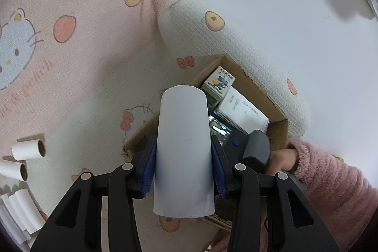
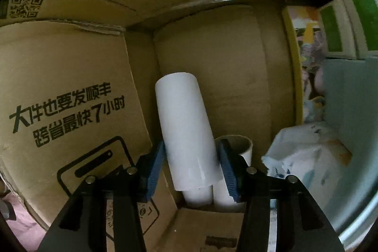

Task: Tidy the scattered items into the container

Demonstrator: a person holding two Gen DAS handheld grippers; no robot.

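Inside the cardboard box (image 2: 70, 77), a white tube (image 2: 189, 129) stands between the right hand-held gripper's (image 2: 192, 167) parted pads.

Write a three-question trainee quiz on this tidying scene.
1. True or false: the left gripper is shut on a white tube.
2. Where does the right gripper reach? A: over a sink. B: into the cardboard box. C: under a chair.
3. Fill in: the fuzzy sleeve beside the box is ___.
Key: 1 true; 2 B; 3 pink.
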